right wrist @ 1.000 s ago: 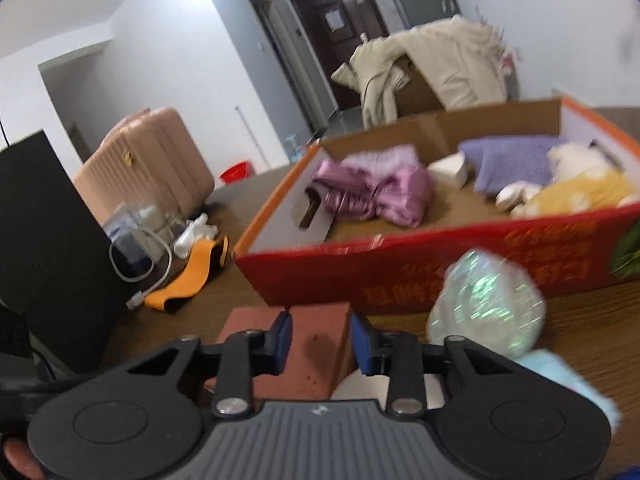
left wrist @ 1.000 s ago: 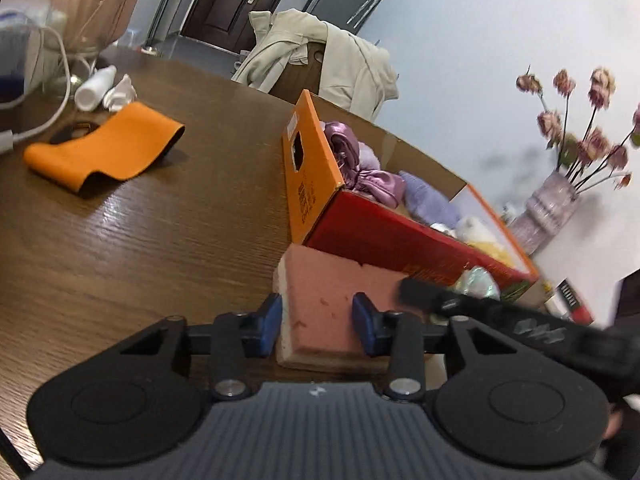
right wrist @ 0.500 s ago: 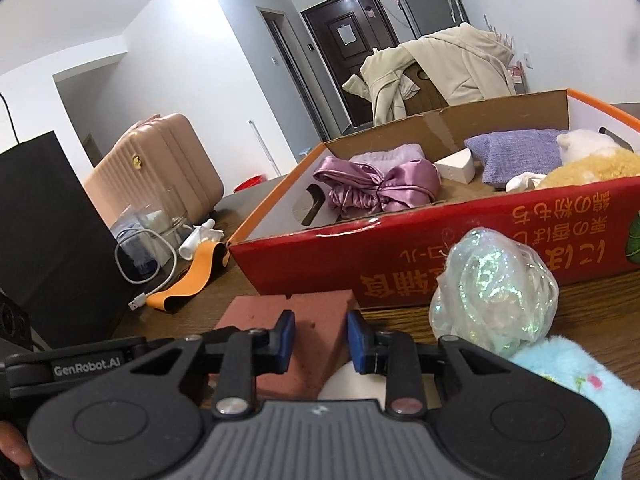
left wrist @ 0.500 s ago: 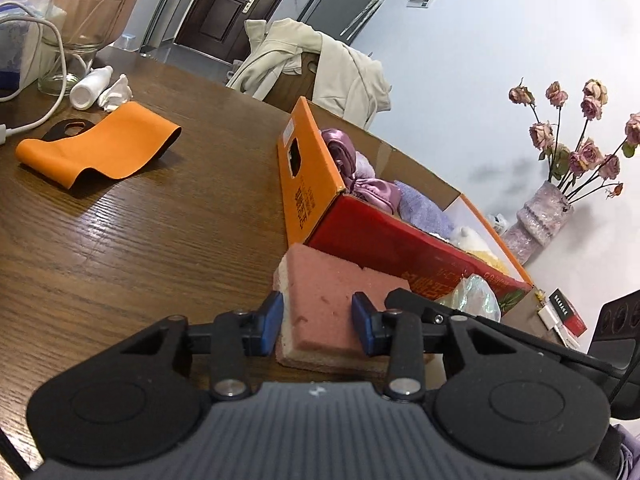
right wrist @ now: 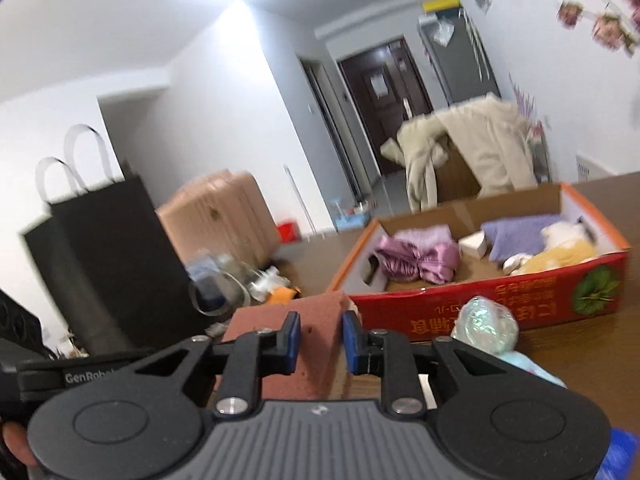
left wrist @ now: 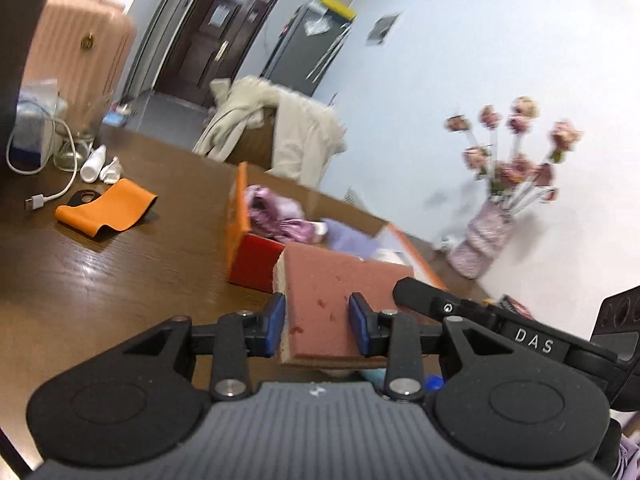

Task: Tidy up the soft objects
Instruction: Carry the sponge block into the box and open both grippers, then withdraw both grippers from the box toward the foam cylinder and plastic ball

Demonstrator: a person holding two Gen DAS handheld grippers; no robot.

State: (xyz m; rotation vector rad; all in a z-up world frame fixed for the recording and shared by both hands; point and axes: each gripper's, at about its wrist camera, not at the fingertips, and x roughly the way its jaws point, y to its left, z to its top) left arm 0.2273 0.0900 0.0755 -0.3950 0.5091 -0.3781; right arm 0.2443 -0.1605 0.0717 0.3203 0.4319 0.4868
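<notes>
A pink-brown sponge block (left wrist: 332, 280) hangs in the air, raised above the wooden table and in front of the red and orange cardboard box (left wrist: 256, 260). My left gripper (left wrist: 316, 328) grips one end of it, its blue pads pressing both sides as the jaws keep closing. In the right wrist view my right gripper (right wrist: 320, 340) clamps the same sponge (right wrist: 260, 320) from the other end, jaws also still closing. The box (right wrist: 480, 312) holds a pink satin cloth (right wrist: 420, 256), a purple cushion (right wrist: 516, 236) and a yellow plush (right wrist: 556, 256).
An iridescent ball (right wrist: 484, 320) and a light blue plush (right wrist: 528, 368) lie on the table in front of the box. An orange strap (left wrist: 108, 212), a cable and a glass sit at the far left. A black bag (right wrist: 108, 264) and a flower vase (left wrist: 484, 240) stand nearby.
Both grippers have risen with the sponge between them; it has left the table and now hangs level with the box's rim. The right jaws have narrowed on it.
</notes>
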